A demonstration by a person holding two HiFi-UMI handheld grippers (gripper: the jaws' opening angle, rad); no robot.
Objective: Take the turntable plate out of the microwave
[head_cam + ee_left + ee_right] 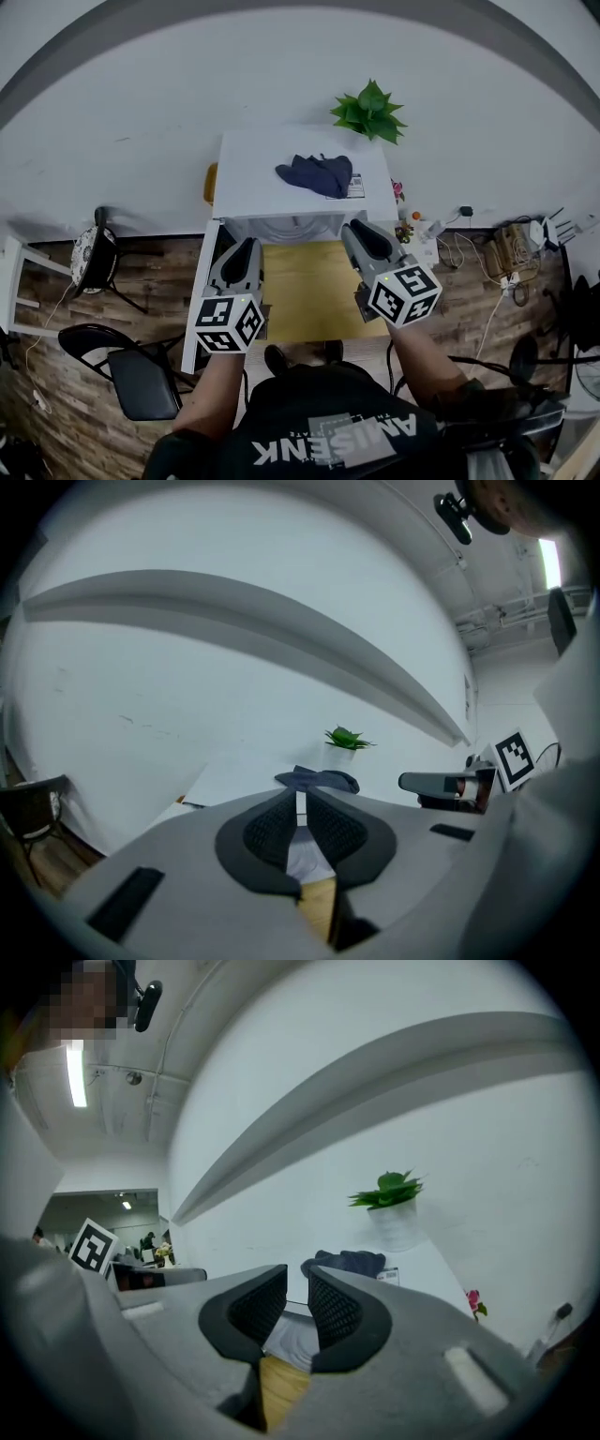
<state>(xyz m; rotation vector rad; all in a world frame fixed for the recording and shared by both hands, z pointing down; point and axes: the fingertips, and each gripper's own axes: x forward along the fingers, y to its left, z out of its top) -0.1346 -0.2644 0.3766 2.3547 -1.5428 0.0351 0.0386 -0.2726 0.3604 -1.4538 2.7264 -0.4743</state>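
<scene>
In the head view a white microwave (pixel 281 192) stands on a yellow table (pixel 309 291) against the wall, with its door (pixel 201 300) swung open to the left. Its mouth (pixel 281 228) shows pale grey, and I cannot make out the turntable plate inside. My left gripper (pixel 248 246) (pixel 301 803) is just in front of the mouth's left side, jaws a narrow crack apart with nothing between them. My right gripper (pixel 356 228) (pixel 298 1288) is at the mouth's right side, its jaws a little wider apart and empty.
A dark blue cloth (pixel 319 173) (pixel 319 780) (pixel 347 1263) lies on the microwave's top. Behind it stands a potted plant (pixel 370 111). Two black chairs (pixel 131 370) stand on the left. Cables and a power strip (pixel 506 253) lie on the wooden floor at the right.
</scene>
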